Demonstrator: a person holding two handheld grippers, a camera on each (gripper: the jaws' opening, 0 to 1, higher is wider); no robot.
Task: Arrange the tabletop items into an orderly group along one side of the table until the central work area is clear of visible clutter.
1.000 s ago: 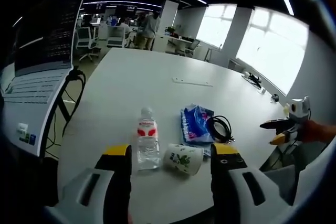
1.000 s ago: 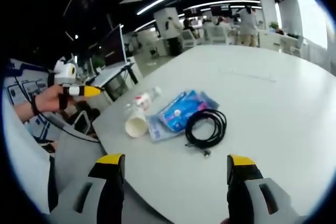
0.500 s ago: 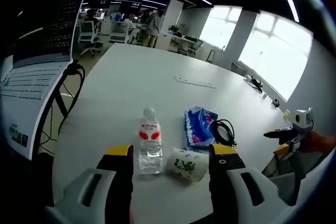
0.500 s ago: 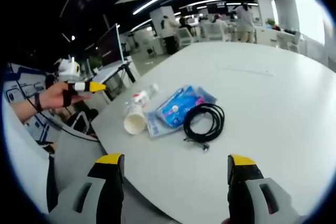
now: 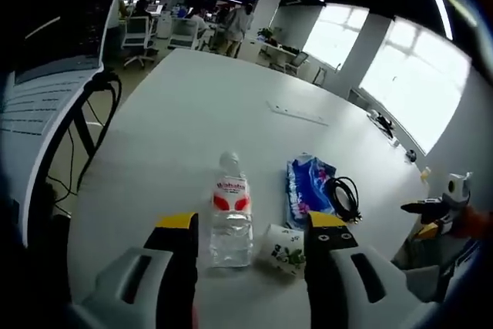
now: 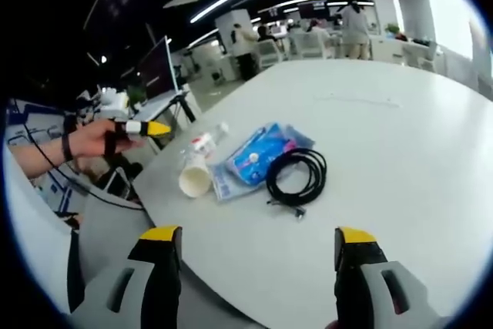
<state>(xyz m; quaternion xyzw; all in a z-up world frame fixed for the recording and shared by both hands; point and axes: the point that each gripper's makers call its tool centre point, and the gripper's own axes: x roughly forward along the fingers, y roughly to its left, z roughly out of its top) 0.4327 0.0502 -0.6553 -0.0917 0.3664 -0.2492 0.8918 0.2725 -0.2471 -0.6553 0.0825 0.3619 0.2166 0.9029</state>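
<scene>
Bottle (image 5: pixel 230 219): upright, dead ahead between left gripper (image 5: pixel 251 229) fingers, spread apart.
Right gripper (image 6: pixel 258 243): fingers apart, farther off, facing cable (image 6: pixel 296 176).

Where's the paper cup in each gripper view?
Left gripper view: paper cup lies on its side low in the picture, just inside the own right jaw, beside the water bottle.
Right gripper view: left of centre, open mouth toward the camera.
Shared landmark: coiled black cable.

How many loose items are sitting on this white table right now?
4: the water bottle upright, the paper cup lying beside it, the blue packet, and the black cable coiled against the packet.
</scene>
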